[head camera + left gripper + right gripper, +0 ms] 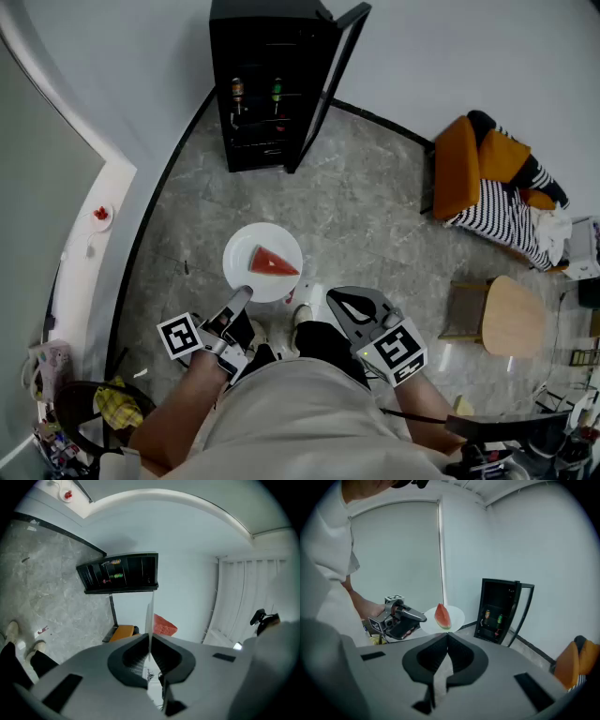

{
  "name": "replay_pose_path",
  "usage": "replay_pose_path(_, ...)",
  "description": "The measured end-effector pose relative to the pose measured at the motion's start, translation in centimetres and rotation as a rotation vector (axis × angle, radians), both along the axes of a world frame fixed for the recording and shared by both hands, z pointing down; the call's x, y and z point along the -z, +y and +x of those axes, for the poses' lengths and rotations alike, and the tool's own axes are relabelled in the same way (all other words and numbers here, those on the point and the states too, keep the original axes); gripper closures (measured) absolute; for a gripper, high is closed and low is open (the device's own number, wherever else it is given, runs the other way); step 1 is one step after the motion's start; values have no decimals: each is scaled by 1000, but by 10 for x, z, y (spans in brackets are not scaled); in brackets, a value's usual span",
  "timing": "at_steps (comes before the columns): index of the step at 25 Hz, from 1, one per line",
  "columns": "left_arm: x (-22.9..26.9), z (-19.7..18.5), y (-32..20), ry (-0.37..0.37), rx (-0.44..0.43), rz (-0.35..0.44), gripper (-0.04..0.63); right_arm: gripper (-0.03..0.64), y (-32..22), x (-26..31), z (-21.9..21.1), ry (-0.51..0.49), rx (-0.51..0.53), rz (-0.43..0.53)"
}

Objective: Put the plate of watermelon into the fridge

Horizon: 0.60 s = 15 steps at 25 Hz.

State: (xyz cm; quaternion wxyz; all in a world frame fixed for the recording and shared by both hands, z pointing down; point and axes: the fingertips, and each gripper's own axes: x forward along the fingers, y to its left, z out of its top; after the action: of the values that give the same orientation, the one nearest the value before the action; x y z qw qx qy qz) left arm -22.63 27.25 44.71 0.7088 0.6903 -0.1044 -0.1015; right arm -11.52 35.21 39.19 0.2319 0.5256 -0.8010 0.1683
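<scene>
A white plate [255, 248] carrying a red watermelon wedge [273, 262] hangs level above the grey floor. My left gripper [242, 298] is shut on the plate's near rim. In the left gripper view the plate [150, 618] shows edge-on between the pressed jaws, with the watermelon [164, 625] beyond. My right gripper [349, 307] is shut and empty, to the right of the plate and apart from it. The right gripper view shows the plate [454, 617], the watermelon [442, 616] and the left gripper [423, 618]. The black fridge [267, 84] stands ahead by the wall, its door [328, 80] swung open.
Two bottles [237, 92] stand on a shelf inside the fridge. An orange chair [464, 164] with striped cloth [502, 220] sits to the right, and a wooden stool [514, 317] stands nearer. A white sill [89, 234] runs along the left wall. My shoes [302, 314] are under the plate.
</scene>
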Motion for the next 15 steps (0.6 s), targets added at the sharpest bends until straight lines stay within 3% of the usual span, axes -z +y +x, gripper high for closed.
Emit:
replay_pose_path(8, 1, 2, -2, 15, 66, 3, 571, 601, -17, 6, -8, 19, 110, 10)
replay_pose_path(15, -7, 61, -6, 2, 162, -17, 571, 601, -31, 9, 28, -27, 278, 9)
